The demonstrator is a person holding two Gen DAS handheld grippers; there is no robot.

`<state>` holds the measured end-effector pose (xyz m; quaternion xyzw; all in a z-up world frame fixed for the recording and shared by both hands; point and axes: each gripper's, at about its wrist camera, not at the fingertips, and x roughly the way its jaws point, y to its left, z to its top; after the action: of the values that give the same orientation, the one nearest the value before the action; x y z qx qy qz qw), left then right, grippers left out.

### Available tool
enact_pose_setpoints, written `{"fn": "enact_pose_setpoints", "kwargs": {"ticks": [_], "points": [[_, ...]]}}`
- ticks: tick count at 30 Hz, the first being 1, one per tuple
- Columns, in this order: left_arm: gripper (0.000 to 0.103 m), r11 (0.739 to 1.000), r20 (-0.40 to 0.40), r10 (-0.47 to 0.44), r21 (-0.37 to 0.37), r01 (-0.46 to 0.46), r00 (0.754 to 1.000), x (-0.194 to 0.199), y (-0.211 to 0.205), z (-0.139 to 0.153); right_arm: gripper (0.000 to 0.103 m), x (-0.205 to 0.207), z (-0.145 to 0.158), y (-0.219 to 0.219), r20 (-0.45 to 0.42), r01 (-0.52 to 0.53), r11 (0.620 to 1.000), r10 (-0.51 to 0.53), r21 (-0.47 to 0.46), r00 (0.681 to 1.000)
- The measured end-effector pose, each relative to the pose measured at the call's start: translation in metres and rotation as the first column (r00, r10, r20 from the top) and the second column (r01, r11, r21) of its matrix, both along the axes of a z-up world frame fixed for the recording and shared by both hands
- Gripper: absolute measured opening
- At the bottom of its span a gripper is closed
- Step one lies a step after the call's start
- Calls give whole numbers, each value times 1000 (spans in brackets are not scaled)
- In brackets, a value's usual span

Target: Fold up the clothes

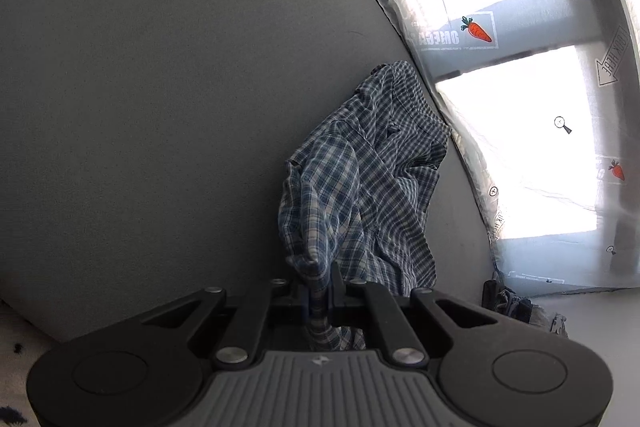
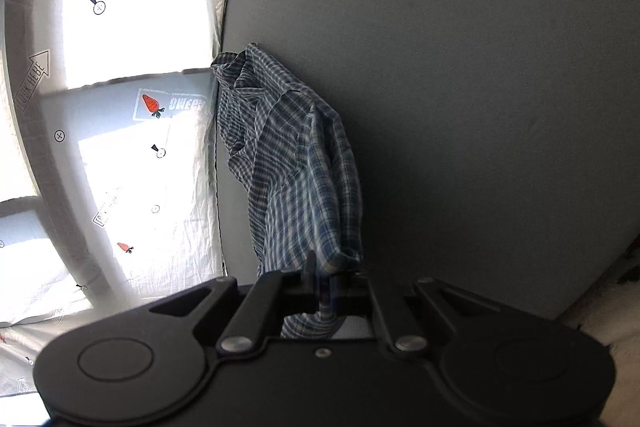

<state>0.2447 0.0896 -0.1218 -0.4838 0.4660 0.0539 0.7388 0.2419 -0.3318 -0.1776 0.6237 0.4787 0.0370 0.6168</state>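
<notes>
A blue-and-white plaid shirt (image 1: 360, 179) hangs bunched between two hand-held tools above a plain grey surface (image 1: 160, 87), its far end trailing down to the surface's edge. The left tool (image 1: 320, 283) is pressed together on a fold of the plaid cloth, which runs back through its fingers; the right tool (image 2: 324, 275) pinches another fold of the same shirt (image 2: 296, 163) in the same way. Beyond the surface's edge lies a translucent plastic sheet (image 1: 520, 147) printed with orange carrots and arrows. A small dark heap of cloth (image 1: 508, 301) sits near the surface's corner in the left wrist view.
</notes>
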Motion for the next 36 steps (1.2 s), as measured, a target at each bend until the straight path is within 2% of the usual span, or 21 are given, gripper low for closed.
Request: {"fn": "enact_pose_setpoints", "kwargs": {"ticks": [4,6,10,16,21,27,36], "points": [[8,999,-62,-43,28,45,997,-28,-2,29,4,-29,18,-4,-54,-33,999,34,9,998],[8,998,-114,-41,38,46,993,-32,0,29,4,-39,13,-5,-97,-31,999,35,40,995],[8,1000,-161,-9,-17,6,987,-21,6,15,5,-45,2,-7,-145,4,996,8,87,989],[8,999,-153,0,-38,-6,988,4,9,24,5,-46,7,-14,-162,19,993,0,116,987],[8,1000,-131,6,-26,-9,991,26,9,33,5,-20,7,-12,-168,20,989,5,149,986],[8,999,-96,21,-33,-24,995,54,8,42,5,8,13,-15,-135,24,985,0,171,991],[8,999,-50,39,-32,-40,998,104,13,48,5,79,12,-6,-102,21,984,-3,175,995]]}}
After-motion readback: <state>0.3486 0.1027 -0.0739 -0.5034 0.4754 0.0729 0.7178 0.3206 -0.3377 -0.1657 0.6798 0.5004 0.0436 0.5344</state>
